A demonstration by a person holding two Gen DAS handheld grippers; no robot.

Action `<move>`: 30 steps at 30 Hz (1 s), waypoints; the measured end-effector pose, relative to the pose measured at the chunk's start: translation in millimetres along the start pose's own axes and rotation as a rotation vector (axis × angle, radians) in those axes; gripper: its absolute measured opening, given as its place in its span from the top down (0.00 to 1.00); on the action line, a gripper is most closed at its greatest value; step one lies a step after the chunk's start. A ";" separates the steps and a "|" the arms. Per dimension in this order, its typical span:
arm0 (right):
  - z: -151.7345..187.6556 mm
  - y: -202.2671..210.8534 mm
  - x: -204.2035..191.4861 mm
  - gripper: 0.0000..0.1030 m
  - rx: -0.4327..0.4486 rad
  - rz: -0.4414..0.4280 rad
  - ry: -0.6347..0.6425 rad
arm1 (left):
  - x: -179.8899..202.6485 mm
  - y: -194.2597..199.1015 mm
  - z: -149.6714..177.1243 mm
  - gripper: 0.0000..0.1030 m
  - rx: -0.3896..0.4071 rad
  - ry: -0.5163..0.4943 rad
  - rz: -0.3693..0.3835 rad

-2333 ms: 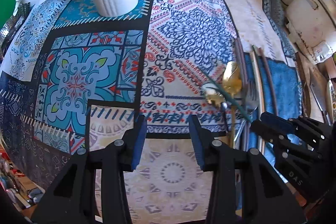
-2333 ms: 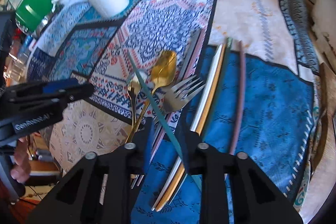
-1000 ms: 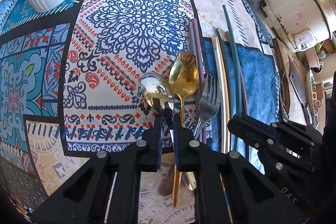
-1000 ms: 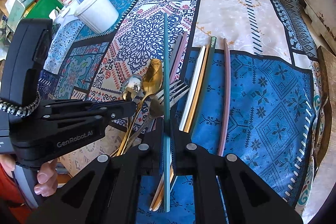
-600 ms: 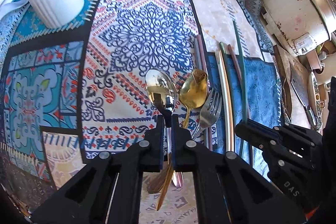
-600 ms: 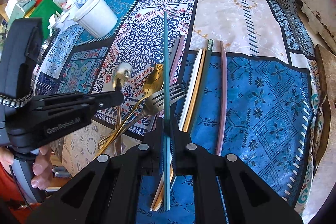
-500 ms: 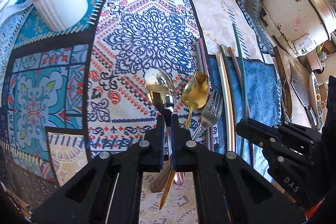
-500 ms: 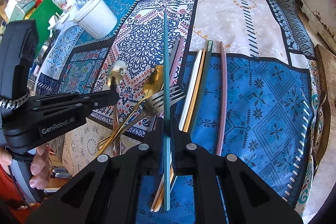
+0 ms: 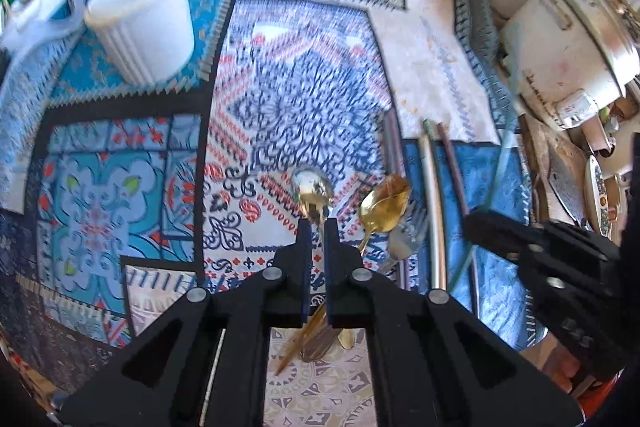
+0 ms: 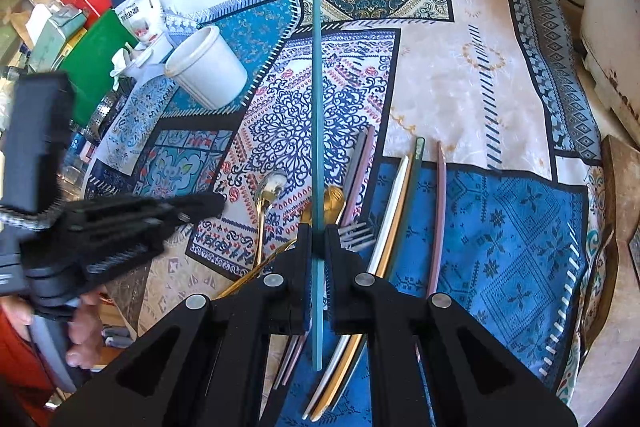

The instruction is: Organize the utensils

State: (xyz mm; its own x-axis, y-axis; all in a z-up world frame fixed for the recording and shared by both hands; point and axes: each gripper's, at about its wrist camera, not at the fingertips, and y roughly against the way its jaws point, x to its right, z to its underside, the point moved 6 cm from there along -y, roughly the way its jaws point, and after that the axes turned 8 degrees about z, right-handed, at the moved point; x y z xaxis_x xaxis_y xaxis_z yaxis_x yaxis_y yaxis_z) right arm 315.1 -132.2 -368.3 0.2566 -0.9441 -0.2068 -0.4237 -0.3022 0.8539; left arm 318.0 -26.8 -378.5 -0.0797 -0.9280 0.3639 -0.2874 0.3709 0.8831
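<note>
My left gripper [image 9: 314, 227] has its jaws clamped tight on the neck of a gold spoon [image 9: 314, 193], bowl sticking out ahead, lifted clear of the utensil pile [image 10: 360, 227]. My right gripper [image 10: 318, 233] has its jaws pinched on a teal chopstick [image 10: 317, 107] that runs straight ahead from them. Only the right view shows that stick's whole length, plus my hand [image 10: 82, 331] on the left handle; only the left view shows a white appliance [image 9: 560, 51] beyond the pile's far side. A second gold spoon [image 9: 384, 205], a fork [image 9: 404, 239] and pale chopsticks [image 10: 394, 207] lie in the pile on the patterned cloth [image 10: 500, 75] over the bench. From the pile toward the white cup [image 10: 206, 67] the cloth lies open; past the cup, boxes [image 10: 80, 27] crowd the bench edge.
</note>
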 end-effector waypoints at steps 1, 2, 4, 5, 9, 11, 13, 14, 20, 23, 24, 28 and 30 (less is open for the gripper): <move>-0.4 0.0 0.3 0.95 0.001 0.000 -0.001 | -2.7 -5.0 0.4 0.96 -0.012 0.022 0.009; -0.8 -0.1 0.8 0.95 0.000 -0.002 -0.004 | -6.8 -10.5 0.7 0.93 -0.023 0.052 0.018; 0.1 0.2 3.0 0.95 0.001 -0.003 -0.013 | -12.1 -20.1 1.1 0.88 -0.038 0.098 0.026; 0.1 1.2 4.3 0.95 0.002 -0.003 -0.016 | -13.8 -24.3 2.9 0.87 -0.045 0.111 0.021; 1.6 6.2 10.5 0.95 0.011 -0.004 -0.028 | -12.0 -34.2 3.7 0.81 -0.051 0.099 0.011; 1.6 7.7 13.6 0.95 0.016 -0.007 -0.033 | -8.8 -37.7 2.9 0.77 -0.046 0.064 -0.030; 1.0 8.1 15.5 0.95 0.017 -0.009 -0.039 | -6.0 -40.4 1.7 0.76 -0.040 0.038 -0.057; 0.8 8.0 16.0 0.95 0.018 -0.010 -0.040 | -5.5 -41.4 0.8 0.74 -0.033 0.033 -0.073; -0.2 7.6 16.1 0.95 0.022 -0.016 -0.037 | -3.2 -46.7 -9.1 0.73 -0.021 0.010 -0.116; -1.3 8.4 15.9 0.95 0.027 -0.020 -0.042 | -0.1 -52.0 -14.9 0.73 -0.017 -0.017 -0.130; -2.0 9.0 16.1 0.95 0.030 -0.021 -0.045 | -0.5 -52.5 -16.1 0.73 -0.015 -0.017 -0.124; -5.9 14.5 17.1 0.95 0.051 -0.027 -0.052 | -8.1 -45.6 -18.6 0.73 -0.015 0.018 -0.086; -8.0 17.5 17.4 0.95 0.061 -0.031 -0.051 | -9.6 -35.1 -19.7 0.73 0.013 0.017 -0.089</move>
State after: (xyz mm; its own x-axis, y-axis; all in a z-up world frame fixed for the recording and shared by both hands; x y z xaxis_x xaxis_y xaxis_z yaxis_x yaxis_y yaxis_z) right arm 319.1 -152.8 -353.1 0.2265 -0.9392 -0.2580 -0.4692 -0.3373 0.8161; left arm 347.7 -30.2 -407.1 -0.0367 -0.9566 0.2890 -0.3050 0.2861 0.9084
